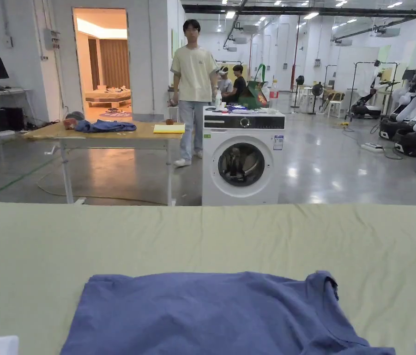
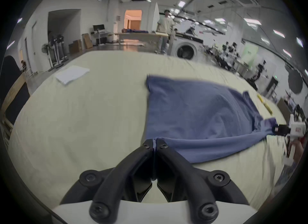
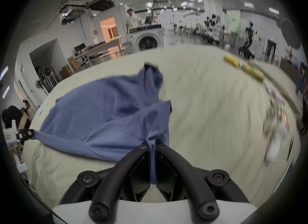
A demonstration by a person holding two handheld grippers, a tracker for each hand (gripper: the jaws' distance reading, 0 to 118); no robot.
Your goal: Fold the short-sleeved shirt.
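- left gripper [image 2: 154,141]: low at the near edge, jaws clamped on blue shirt [image 1: 211,314] corner
- right gripper [image 3: 152,145]: same, fabric pinched
- shirt on green sheet [image 1: 202,240], near edge cut off in head view

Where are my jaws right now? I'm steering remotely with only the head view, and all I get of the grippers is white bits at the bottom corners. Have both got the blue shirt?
Observer: Yes for the left gripper. In its own view the jaws are closed on the near edge of the blue shirt.
Operator: And the right one?
Observer: The right gripper is shut on the shirt too, with a strip of cloth running down between its jaws.
Operator: Is the cloth between them slack?
Observer: The held edge runs fairly straight from one gripper to the other, lifted a little off the pale green sheet.
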